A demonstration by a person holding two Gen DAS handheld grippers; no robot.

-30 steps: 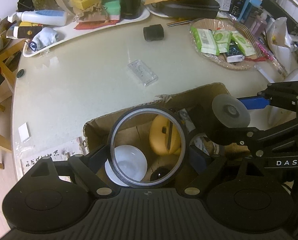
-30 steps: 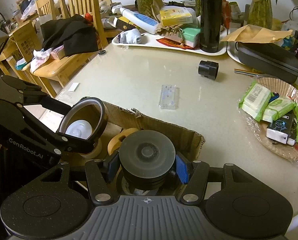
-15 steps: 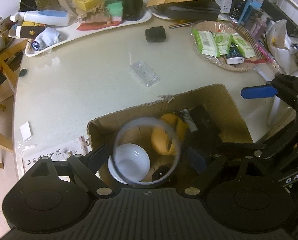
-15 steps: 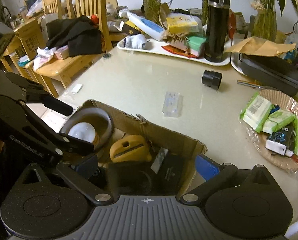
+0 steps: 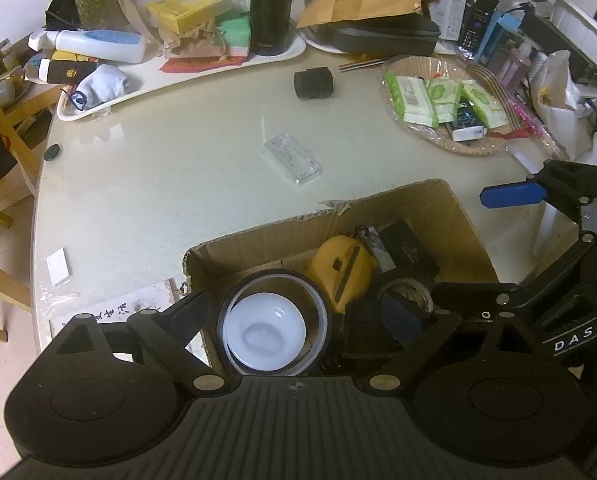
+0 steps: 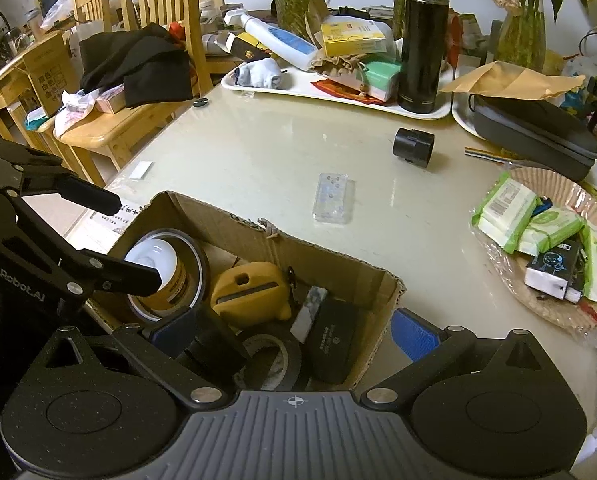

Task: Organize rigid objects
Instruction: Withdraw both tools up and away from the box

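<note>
A cardboard box (image 5: 450,216) (image 6: 338,252) stands at the table's near edge. In it lie a grey tape ring (image 5: 272,280) (image 6: 196,256) around a white bowl (image 5: 264,332), a yellow gadget (image 5: 344,270) (image 6: 250,290), a black case (image 6: 332,338) and a black tape roll (image 6: 274,356). My left gripper (image 5: 278,312) (image 6: 134,240) hangs over the ring with its jaws opening, and the ring rests loose between them. Over the black roll, my right gripper (image 6: 294,332) (image 5: 458,256) stands open and holds nothing. A clear plastic case (image 5: 293,159) (image 6: 333,197) and a black cylinder (image 5: 313,83) (image 6: 413,153) lie on the table.
A white tray (image 6: 338,94) at the back holds clutter and a tall black flask (image 6: 420,40). To the right sits a wicker basket (image 6: 538,184) of green packets, with a dark zip case (image 6: 534,128) behind it. Wooden chairs (image 6: 110,132) stand at the left.
The right gripper opened and its dark round roll dropped into the box. The left gripper's jaws spread and the tape ring sank down around the white bowl.
</note>
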